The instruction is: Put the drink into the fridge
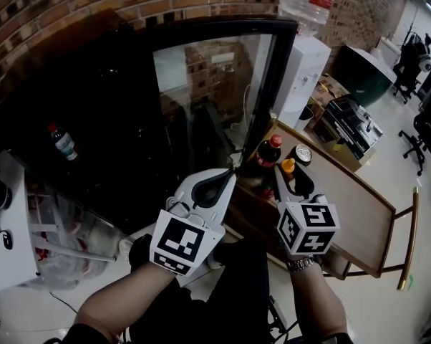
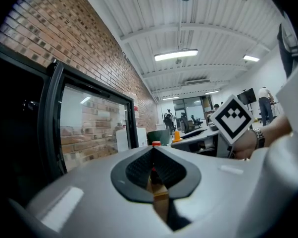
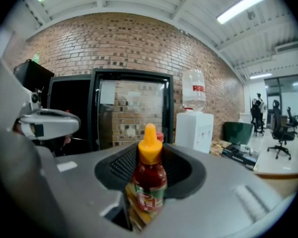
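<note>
Standing with its glass door (image 1: pixel 214 84) swung open, the black fridge (image 1: pixel 94 113) fills the left and centre of the head view. One small bottle (image 1: pixel 62 143) shows in its dark interior. A wooden surface (image 1: pixel 359 213) runs off to the right of the door. Beyond the surface's far end a white water dispenser (image 1: pixel 301 77) stands against the brick wall.

Left tongs (image 1: pixel 232 172): held level in front of the open fridge. The jaws meet at the tips, with only the oval hollow between the pads, and nothing is gripped.

Right tongs (image 1: pixel 293 174): held over the near end of the surface, angled slightly down. The jaws are at a narrow setting and closed round the orange-capped bottle (image 3: pixel 150 175). The bottle stands upright between them, and its red body with a green label fills the gap. It is at the end of the surface, outside the fridge.

Just beside it on the surface stands a dark bottle with a red cap (image 1: pixel 268 153), on the fridge side. A can (image 1: pixel 302 154) stands just beyond the tongs' tips. Whether either touches the held bottle cannot be told.
</note>
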A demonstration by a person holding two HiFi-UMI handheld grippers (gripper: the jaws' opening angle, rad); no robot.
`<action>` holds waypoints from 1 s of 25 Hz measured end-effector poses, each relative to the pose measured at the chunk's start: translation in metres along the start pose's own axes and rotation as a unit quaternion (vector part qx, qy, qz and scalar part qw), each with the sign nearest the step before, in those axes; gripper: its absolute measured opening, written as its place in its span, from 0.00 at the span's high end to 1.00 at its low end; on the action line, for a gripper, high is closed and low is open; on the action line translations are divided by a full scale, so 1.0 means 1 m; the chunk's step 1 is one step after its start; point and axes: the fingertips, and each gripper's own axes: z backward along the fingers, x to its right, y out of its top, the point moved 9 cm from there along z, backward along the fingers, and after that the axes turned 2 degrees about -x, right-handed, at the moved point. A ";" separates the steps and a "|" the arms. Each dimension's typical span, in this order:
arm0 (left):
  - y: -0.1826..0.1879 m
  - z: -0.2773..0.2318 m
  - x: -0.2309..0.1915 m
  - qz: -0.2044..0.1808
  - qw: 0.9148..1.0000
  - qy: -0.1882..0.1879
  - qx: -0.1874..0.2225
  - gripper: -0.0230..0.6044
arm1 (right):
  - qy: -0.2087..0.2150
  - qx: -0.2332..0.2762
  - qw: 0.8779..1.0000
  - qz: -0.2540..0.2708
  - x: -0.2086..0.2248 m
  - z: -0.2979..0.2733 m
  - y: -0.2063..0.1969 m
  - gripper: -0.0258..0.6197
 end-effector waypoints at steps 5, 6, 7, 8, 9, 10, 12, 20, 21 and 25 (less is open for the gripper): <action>-0.001 0.016 -0.007 0.005 1.000 0.019 0.006 0.96 | 0.034 0.021 0.999 0.012 -0.026 0.006 0.021 0.73; -0.001 0.020 -0.008 0.005 1.000 0.024 0.006 0.96 | 0.043 0.026 0.999 0.014 -0.033 0.006 0.024 0.73; -0.002 0.024 -0.010 0.006 1.000 0.030 0.007 0.96 | 0.052 0.029 0.998 0.017 -0.040 0.006 0.027 0.73; -0.003 0.029 -0.012 0.007 0.999 0.036 0.007 0.96 | 0.062 0.033 0.997 0.020 -0.047 0.006 0.030 0.73; -0.004 0.034 -0.015 0.007 0.999 0.043 0.008 0.96 | 0.072 0.036 0.997 0.023 -0.055 0.006 0.032 0.73; -0.004 0.040 -0.018 0.009 0.999 0.050 0.008 0.96 | 0.082 0.039 0.996 0.025 -0.063 0.006 0.035 0.73; -0.007 0.052 -0.025 0.012 0.998 0.067 0.008 0.96 | 0.104 0.043 0.993 0.030 -0.081 0.003 0.039 0.73; -0.025 0.103 -0.064 0.027 0.991 0.132 -0.003 0.96 | 0.192 0.047 0.979 0.052 -0.159 -0.015 0.047 0.73; -0.027 0.109 -0.069 0.028 0.990 0.140 -0.005 0.96 | 0.201 0.047 0.977 0.055 -0.168 -0.018 0.048 0.73; -0.031 0.133 -0.090 0.026 0.985 0.168 -0.009 0.96 | 0.238 0.052 0.968 0.063 -0.203 -0.030 0.056 0.73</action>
